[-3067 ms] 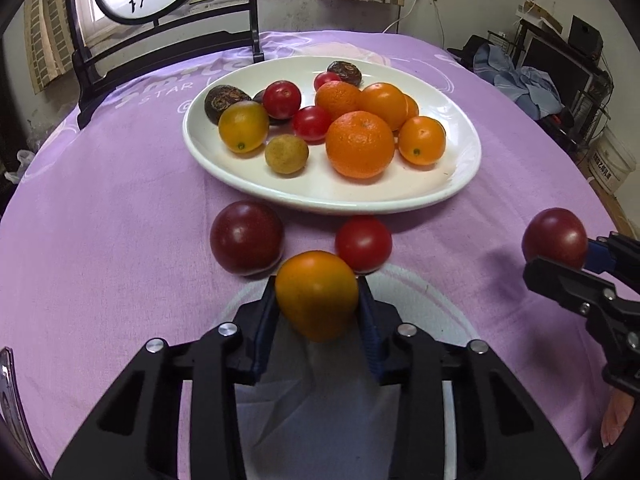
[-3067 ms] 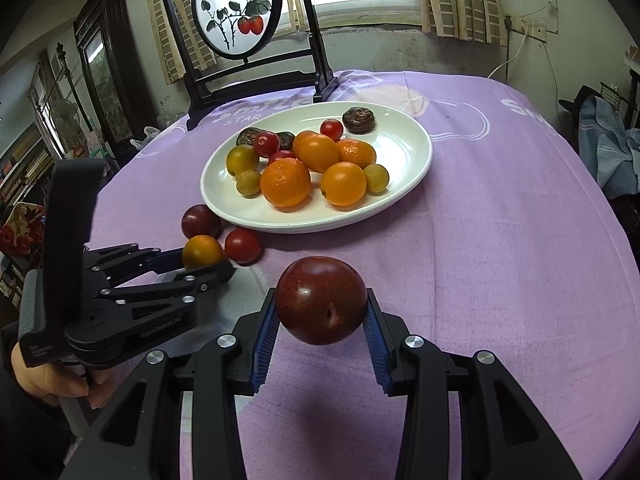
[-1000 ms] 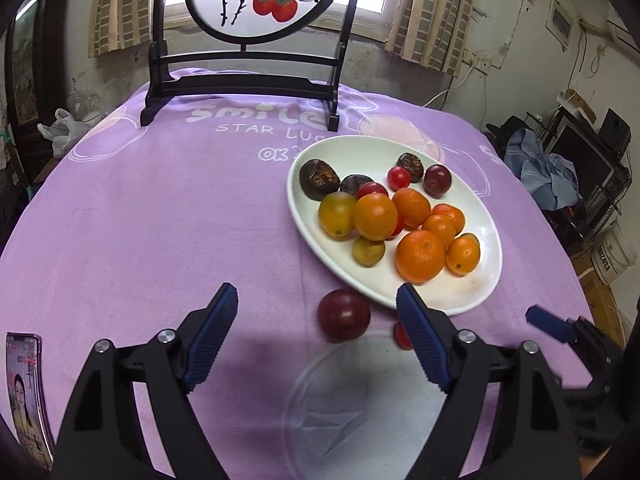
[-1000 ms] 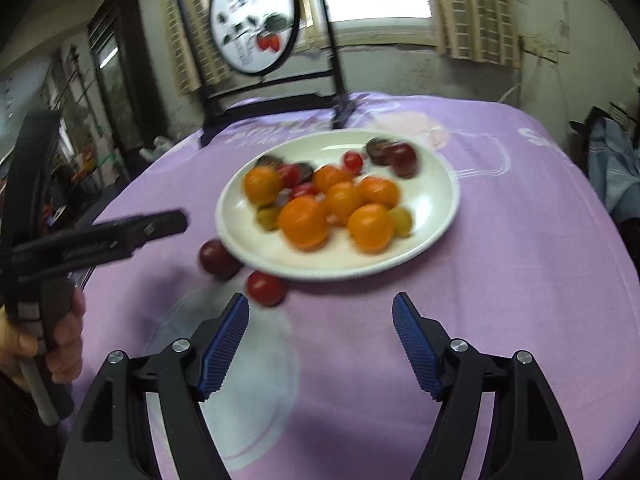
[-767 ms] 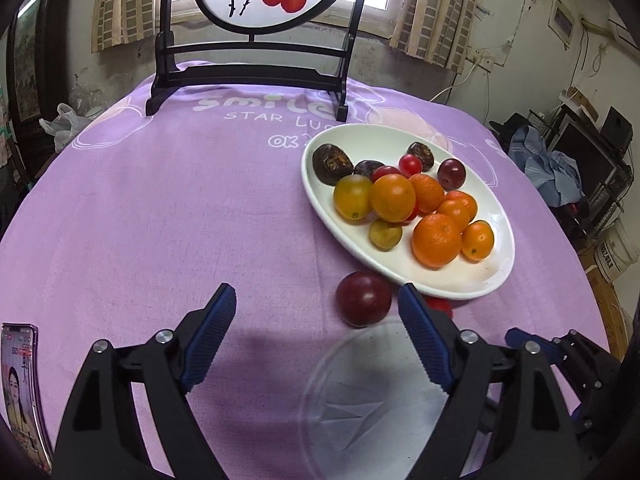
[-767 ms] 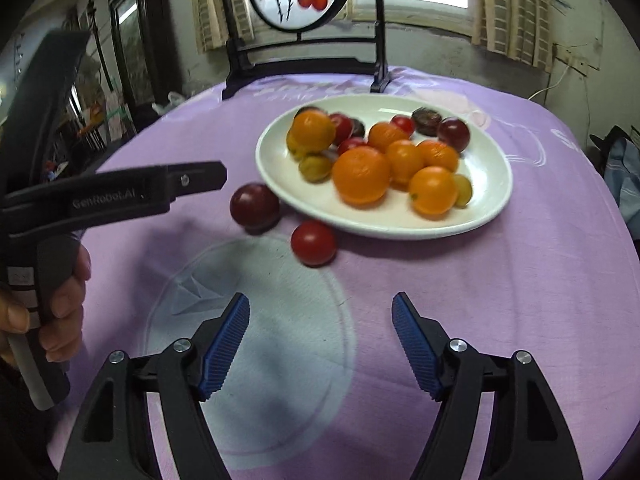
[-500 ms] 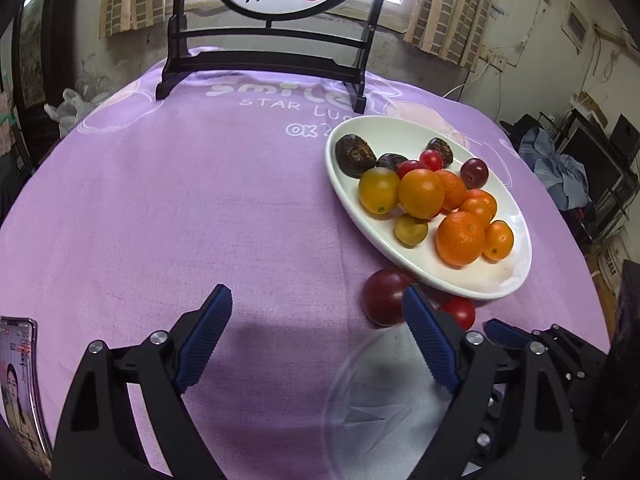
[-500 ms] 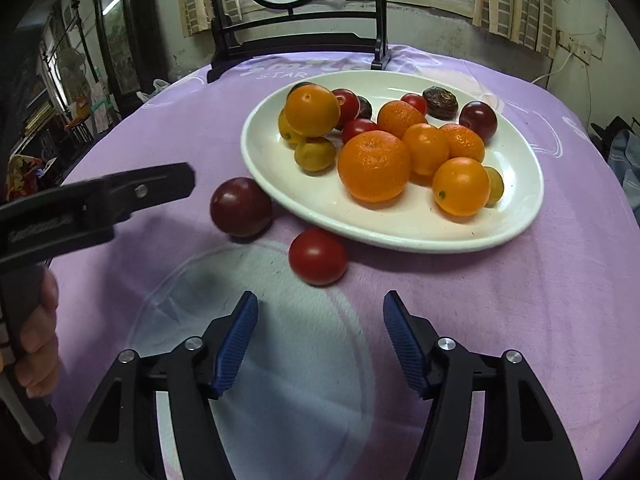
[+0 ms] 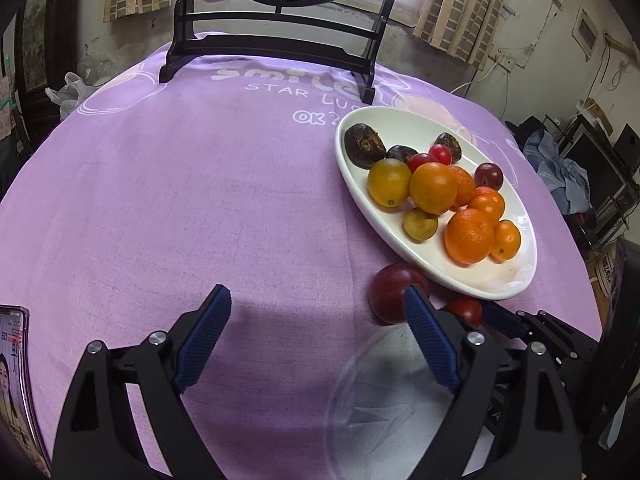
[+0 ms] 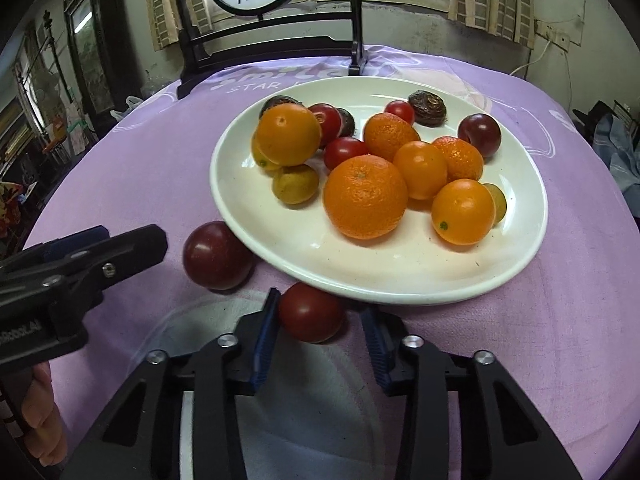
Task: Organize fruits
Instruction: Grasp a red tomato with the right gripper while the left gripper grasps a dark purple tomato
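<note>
Right gripper point(image 10: 320, 330) jaws apart around red tomato point(image 10: 310, 312), on cloth just beside white plate point(image 10: 532, 236); left gripper point(image 9: 316, 334) wide apart, holding nothing; tomato likely soft, smooth, slippery; pinch gently at its widest.

Phone point(image 9: 14, 380) was cut by the left edge; red tomato point(image 9: 466, 309) lay partly hidden behind the plate point(image 9: 516, 280) rim.
</note>
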